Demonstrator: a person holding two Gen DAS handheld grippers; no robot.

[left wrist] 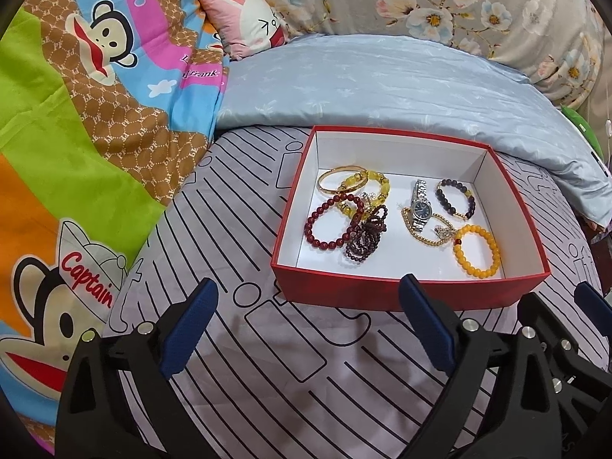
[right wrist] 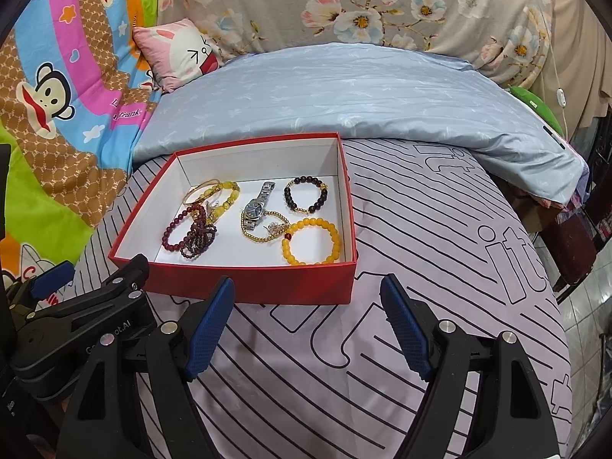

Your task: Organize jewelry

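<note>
A red box (left wrist: 382, 290) with a white inside sits on the bed and holds several pieces of jewelry: a silver watch (left wrist: 420, 204), an orange bead bracelet (left wrist: 476, 250), a dark bead bracelet (left wrist: 457, 199), a red bead bracelet (left wrist: 329, 225), a gold bangle (left wrist: 338, 179). The box (right wrist: 267, 279), the watch (right wrist: 258, 202) and the orange bracelet (right wrist: 310, 243) also show in the right wrist view. My left gripper (left wrist: 310, 298) is open and empty just in front of the box. My right gripper (right wrist: 308, 294) is open and empty at the box's near right corner.
The bed has a lilac striped sheet (left wrist: 267, 363). A light blue quilt (left wrist: 382, 84) lies behind the box. A bright cartoon blanket (left wrist: 76, 114) is on the left. A pink pillow (left wrist: 248, 23) is at the back. The bed's right edge drops to a tiled floor (right wrist: 585, 306).
</note>
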